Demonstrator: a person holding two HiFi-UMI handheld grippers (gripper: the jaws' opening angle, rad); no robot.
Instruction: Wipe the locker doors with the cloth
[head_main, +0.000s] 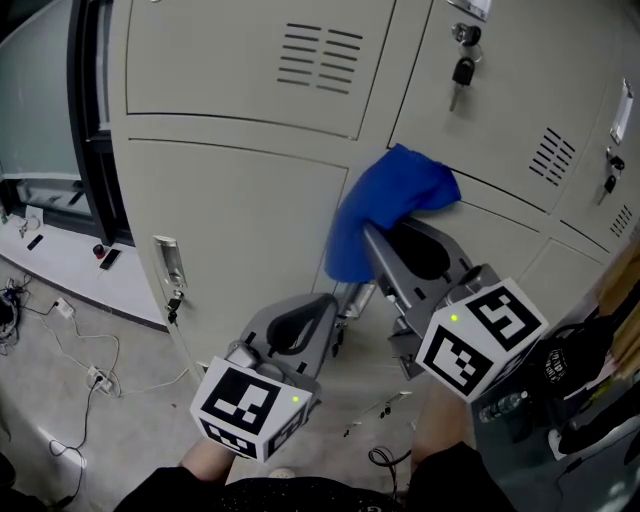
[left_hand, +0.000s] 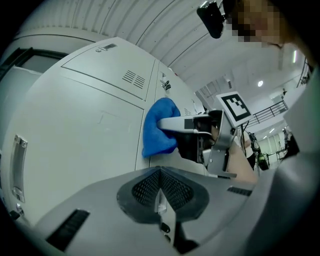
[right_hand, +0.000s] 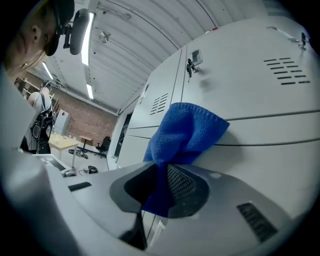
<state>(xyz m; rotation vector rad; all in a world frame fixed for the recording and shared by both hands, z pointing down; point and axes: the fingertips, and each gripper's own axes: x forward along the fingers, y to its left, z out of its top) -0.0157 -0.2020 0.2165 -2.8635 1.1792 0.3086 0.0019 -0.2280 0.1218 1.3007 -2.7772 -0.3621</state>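
Observation:
A blue cloth (head_main: 388, 205) lies bunched against the beige locker doors (head_main: 240, 215), over the seam between an upper and a lower door. My right gripper (head_main: 369, 237) is shut on its lower end. In the right gripper view the cloth (right_hand: 185, 131) runs from between the right gripper (right_hand: 160, 189) jaws up onto the door. My left gripper (head_main: 341, 306) hangs lower left of the cloth, apart from it. In the left gripper view the left gripper (left_hand: 160, 192) is shut and holds nothing, with the cloth (left_hand: 158, 127) ahead of it.
The upper door has vent slots (head_main: 320, 55). Keys (head_main: 462, 68) hang in a lock to the right. A metal handle (head_main: 169, 264) sits on the lower left door. Cables (head_main: 92, 372) trail on the floor at left, a black bag (head_main: 590, 385) stands at right.

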